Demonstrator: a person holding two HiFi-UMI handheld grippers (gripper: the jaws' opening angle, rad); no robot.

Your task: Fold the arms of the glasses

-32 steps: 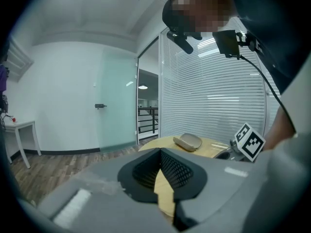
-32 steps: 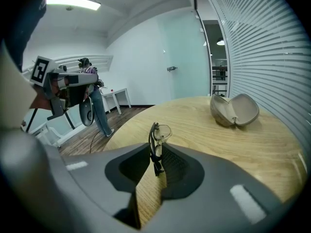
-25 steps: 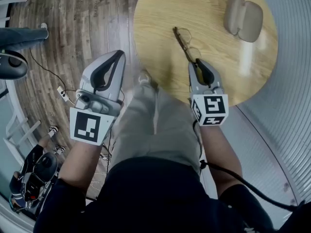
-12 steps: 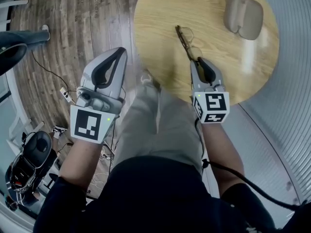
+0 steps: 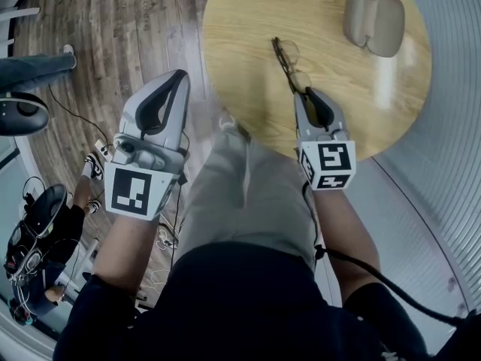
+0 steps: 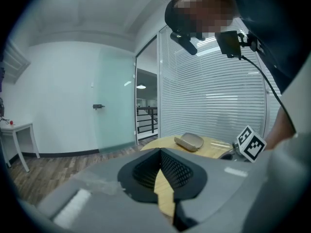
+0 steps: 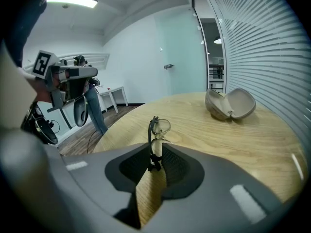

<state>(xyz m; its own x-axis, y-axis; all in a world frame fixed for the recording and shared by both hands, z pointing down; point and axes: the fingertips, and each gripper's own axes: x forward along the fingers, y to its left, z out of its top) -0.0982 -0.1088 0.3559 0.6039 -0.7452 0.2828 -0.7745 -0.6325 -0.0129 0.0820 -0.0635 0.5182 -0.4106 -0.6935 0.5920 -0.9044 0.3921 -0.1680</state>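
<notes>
Right now the right gripper (image 5: 308, 93) is pinching one end of the glasses (image 5: 289, 65), which rest on the round table (image 5: 248, 21), so the step looks like holding them steady for folding. Off to the side, away from the table, the left gripper (image 5: 180, 77) has its jaws together with nothing in them. Next it likely needs to come over and gently push an arm flat against the lenses; how far the arms are folded is hard to see.
</notes>
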